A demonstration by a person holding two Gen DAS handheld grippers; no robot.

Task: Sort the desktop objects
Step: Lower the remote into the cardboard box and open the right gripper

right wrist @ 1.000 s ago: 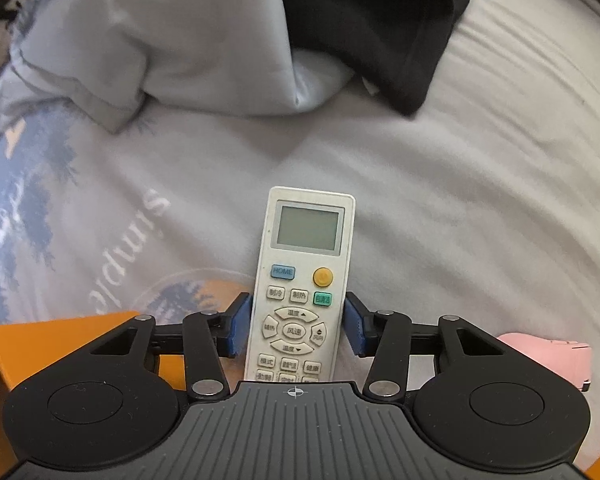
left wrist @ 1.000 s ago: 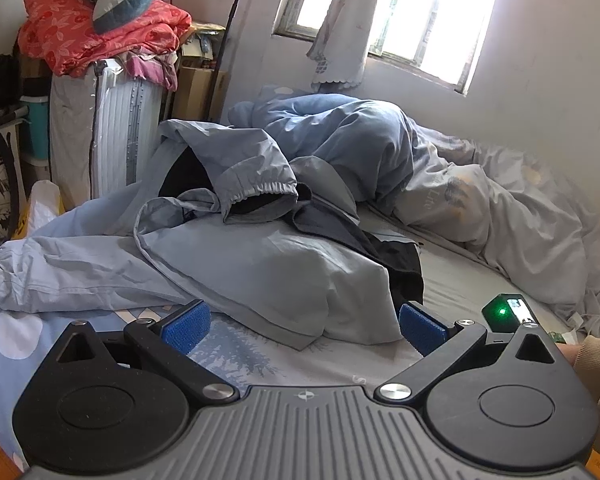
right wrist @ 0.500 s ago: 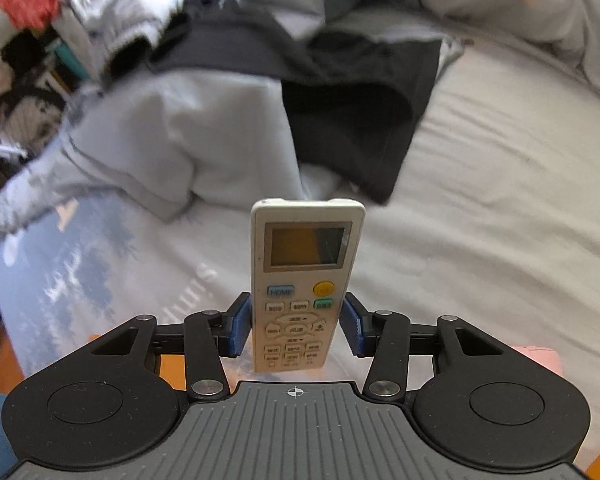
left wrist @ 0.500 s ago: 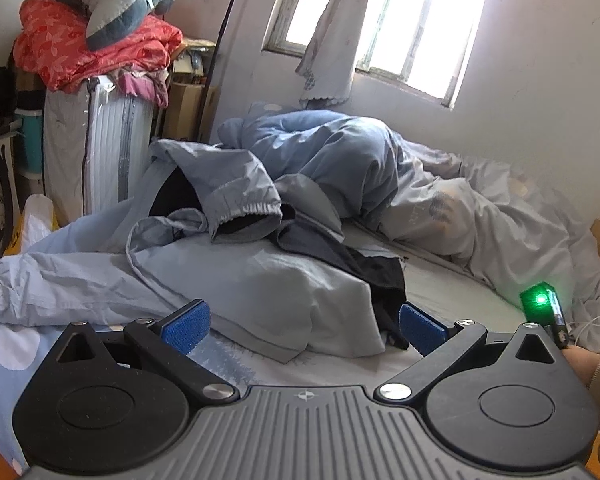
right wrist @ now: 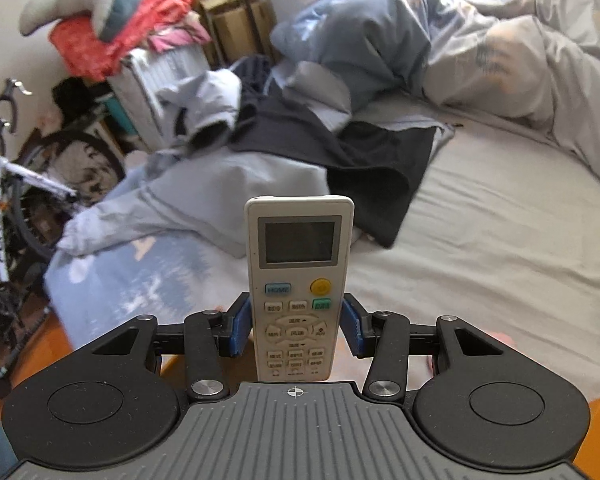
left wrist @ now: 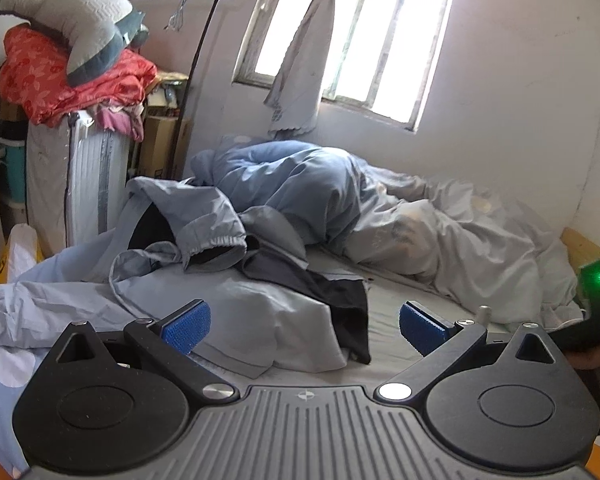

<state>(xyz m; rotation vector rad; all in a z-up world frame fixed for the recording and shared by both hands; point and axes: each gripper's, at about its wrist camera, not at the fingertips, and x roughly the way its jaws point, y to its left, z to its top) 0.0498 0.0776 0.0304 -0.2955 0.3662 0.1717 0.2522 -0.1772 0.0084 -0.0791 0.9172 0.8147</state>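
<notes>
Now hanging well above the bed sheet instead of lying on it, remote rising, clamped upright in right gripper: pickup done, carrying beginning. Idling beside, left gripper, jaws apart, holding nothing.

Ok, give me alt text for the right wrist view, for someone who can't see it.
The right gripper clamps a white remote control by its lower half, screen and buttons facing the camera, above a grey bed sheet. Behind lie rumpled blue-grey clothes, with a bicycle at far left.
</notes>
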